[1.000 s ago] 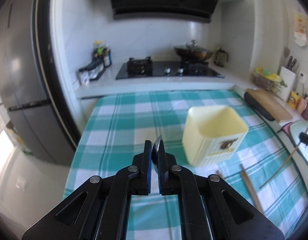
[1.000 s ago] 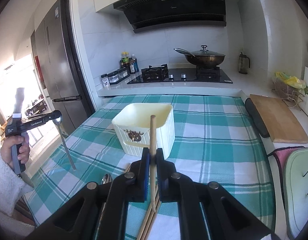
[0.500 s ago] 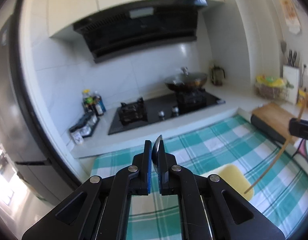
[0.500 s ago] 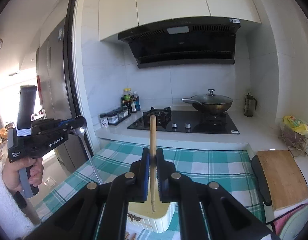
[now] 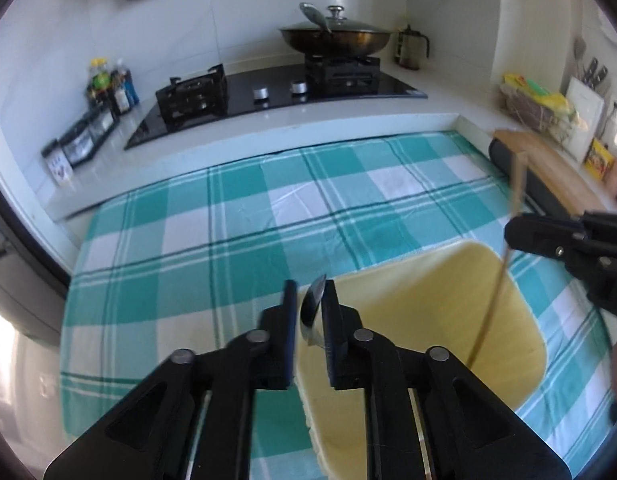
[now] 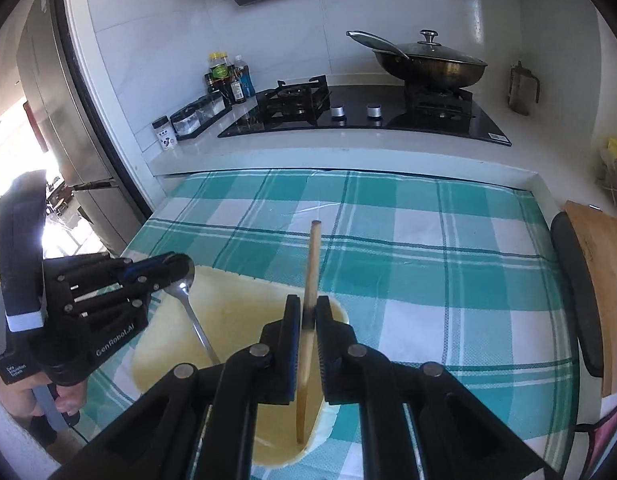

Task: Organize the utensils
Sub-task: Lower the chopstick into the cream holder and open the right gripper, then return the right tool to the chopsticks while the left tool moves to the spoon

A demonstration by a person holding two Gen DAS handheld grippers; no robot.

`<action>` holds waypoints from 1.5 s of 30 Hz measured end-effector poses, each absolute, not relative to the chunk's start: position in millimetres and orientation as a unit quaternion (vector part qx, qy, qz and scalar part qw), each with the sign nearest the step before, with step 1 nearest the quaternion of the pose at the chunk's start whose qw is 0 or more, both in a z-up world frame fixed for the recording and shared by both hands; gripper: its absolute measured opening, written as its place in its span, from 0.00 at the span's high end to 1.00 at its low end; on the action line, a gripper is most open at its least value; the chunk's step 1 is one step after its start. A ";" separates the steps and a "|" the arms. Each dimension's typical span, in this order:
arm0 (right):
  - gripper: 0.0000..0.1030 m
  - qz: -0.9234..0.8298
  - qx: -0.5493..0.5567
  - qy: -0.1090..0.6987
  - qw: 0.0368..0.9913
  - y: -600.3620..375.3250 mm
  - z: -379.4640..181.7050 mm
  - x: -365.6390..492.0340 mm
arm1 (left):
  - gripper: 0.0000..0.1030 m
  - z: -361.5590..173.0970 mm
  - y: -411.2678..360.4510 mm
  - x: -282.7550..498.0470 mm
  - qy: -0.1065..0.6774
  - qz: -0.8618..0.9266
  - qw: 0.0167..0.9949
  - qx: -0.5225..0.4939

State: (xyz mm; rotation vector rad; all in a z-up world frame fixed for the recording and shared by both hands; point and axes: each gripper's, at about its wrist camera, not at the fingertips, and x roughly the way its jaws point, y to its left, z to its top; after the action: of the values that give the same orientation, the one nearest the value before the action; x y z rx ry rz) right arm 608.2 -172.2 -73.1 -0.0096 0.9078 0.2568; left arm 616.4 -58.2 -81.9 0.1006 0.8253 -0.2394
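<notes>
A pale yellow container [image 5: 428,308] [image 6: 244,320] stands on the green checked cloth, below both grippers. My left gripper [image 5: 310,288] [image 6: 168,272] hangs over its left rim with jaws opening. The metal spoon [image 5: 311,312] [image 6: 188,292] is between them, bowl up, leaning on the right pad with a gap on the left; its handle reaches down into the container. My right gripper [image 6: 308,308] [image 5: 508,236] is over the near right part. Its jaws are just starting to open, pads still on an upright wooden chopstick [image 6: 311,264] [image 5: 494,276] whose lower end is inside the container.
A gas hob [image 6: 364,112] with a lidded wok [image 6: 428,60] lies behind the cloth [image 6: 428,264]. Condiment bottles [image 6: 224,76] stand at the back left, a fridge [image 6: 68,92] at left, a wooden cutting board [image 6: 596,280] along the right. A hand [image 6: 64,400] holds the left gripper.
Both grippers have swung forward and down from high above the cloth to over the container. The left jaws have parted around the spoon. Spoon handle and chopstick tip now reach into the container.
</notes>
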 end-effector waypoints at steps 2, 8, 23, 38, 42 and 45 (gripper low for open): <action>0.78 0.128 0.007 0.424 0.897 -173.5 -73.5 607.5 | 0.62 -74.8 -50.1 611.8 0.395 -0.124 0.910 0.021; 0.64 0.132 0.025 0.375 0.917 -185.2 -47.0 556.8 | 0.24 -45.7 -2.8 547.5 0.389 -0.121 0.913 -0.026; 0.55 -0.044 -0.022 0.439 0.897 -280.2 -159.7 300.9 | 0.10 -197.6 22.1 327.8 0.487 -0.058 0.868 -0.070; 0.52 -0.069 -0.032 0.464 0.882 -280.9 -191.8 285.5 | 0.00 -220.3 2.7 323.0 0.474 0.004 0.881 -0.004; 0.51 -0.068 -0.028 0.463 0.883 -281.7 -191.8 284.7 | 0.01 -219.3 3.6 319.3 0.479 0.004 0.878 -0.008; 0.51 -0.068 -0.028 0.463 0.883 -282.6 -191.4 284.2 | 0.01 -214.2 2.0 316.4 0.484 -0.015 0.875 -0.027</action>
State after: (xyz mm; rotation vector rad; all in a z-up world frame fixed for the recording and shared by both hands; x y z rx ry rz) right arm 284.2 -282.6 -191.4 -0.0576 0.9639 -0.1408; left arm 316.4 2.0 -214.2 -0.0566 1.0106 -0.0310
